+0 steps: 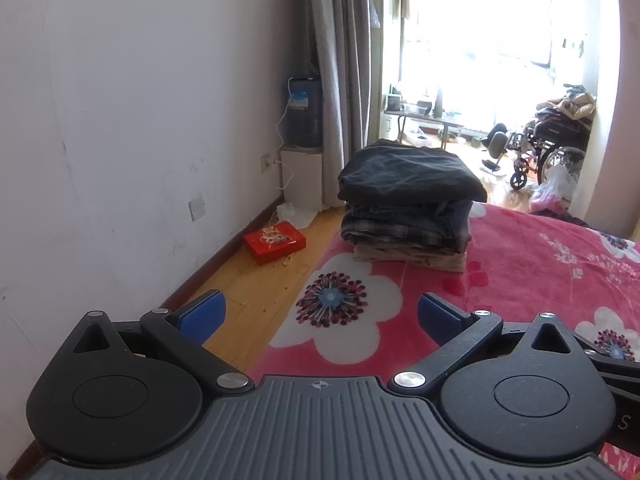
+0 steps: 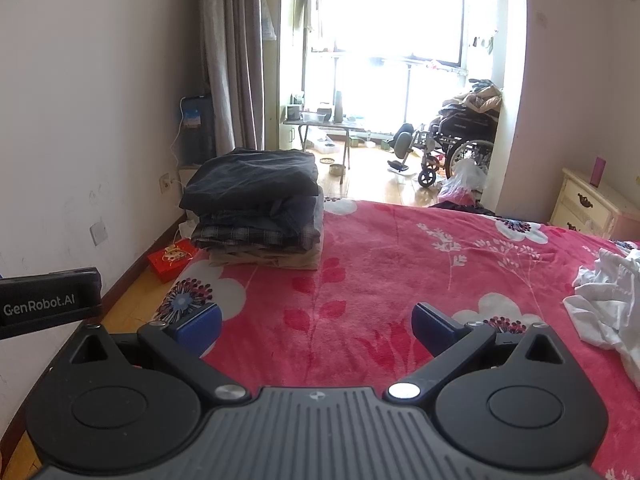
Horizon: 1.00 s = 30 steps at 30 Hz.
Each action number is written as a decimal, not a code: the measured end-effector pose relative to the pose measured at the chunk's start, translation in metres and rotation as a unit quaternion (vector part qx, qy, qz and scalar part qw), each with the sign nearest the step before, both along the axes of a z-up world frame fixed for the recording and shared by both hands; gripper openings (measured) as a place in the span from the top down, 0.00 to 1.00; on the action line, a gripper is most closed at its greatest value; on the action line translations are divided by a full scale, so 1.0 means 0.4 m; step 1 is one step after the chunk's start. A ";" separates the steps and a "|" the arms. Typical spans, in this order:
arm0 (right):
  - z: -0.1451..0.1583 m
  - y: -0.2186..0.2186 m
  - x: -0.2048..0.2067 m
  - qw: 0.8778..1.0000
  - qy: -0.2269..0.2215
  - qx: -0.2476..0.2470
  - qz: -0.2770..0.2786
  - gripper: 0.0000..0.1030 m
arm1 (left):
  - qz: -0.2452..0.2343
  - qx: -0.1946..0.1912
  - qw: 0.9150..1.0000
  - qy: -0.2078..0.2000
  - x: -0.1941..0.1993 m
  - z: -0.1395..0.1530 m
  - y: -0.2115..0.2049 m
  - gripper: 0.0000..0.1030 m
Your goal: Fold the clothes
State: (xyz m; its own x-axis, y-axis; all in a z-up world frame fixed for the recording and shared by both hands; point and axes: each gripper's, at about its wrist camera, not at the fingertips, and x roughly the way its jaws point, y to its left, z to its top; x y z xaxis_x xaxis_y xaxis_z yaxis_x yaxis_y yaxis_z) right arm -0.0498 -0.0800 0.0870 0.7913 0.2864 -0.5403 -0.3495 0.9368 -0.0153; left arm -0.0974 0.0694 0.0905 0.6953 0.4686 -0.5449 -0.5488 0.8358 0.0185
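Note:
A stack of folded clothes (image 1: 408, 204) sits near the left edge of the bed, dark garment on top, plaid and tan ones below; the right wrist view shows the same stack (image 2: 256, 212). A crumpled white garment (image 2: 608, 304) lies unfolded at the bed's right side. My left gripper (image 1: 320, 316) hovers open over the bed's left edge, nothing between its blue pads. My right gripper (image 2: 316, 324) is open too, over the middle of the pink floral blanket (image 2: 400, 264), well short of both the stack and the white garment.
A red box (image 1: 275, 242) lies on the wooden floor beside the white wall. Grey curtain (image 1: 340, 80), a water dispenser (image 1: 306, 112), a wheelchair (image 2: 460, 144) and a folding table stand beyond the bed. A cream nightstand (image 2: 588, 204) stands at the right.

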 end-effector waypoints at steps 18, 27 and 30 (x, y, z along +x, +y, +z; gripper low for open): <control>-0.002 0.006 0.002 1.000 0.005 0.001 0.002 0.00 | 0.007 -0.004 1.000 -0.001 -0.006 -0.001 0.012 0.00; -0.004 0.006 0.003 1.000 0.007 0.001 0.002 0.00 | 0.010 -0.006 1.000 0.001 -0.006 -0.001 0.014 0.00; -0.006 0.008 0.003 1.000 0.009 0.002 0.000 0.00 | 0.011 -0.006 1.000 0.002 -0.008 -0.001 0.016 0.00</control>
State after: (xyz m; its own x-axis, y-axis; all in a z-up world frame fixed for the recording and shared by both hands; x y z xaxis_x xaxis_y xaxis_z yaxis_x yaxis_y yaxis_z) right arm -0.0486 -0.0768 0.0844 0.7818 0.2887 -0.5527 -0.3499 0.9368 -0.0057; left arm -0.1007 0.0757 0.0901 0.6831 0.4766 -0.5534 -0.5663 0.8241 0.0107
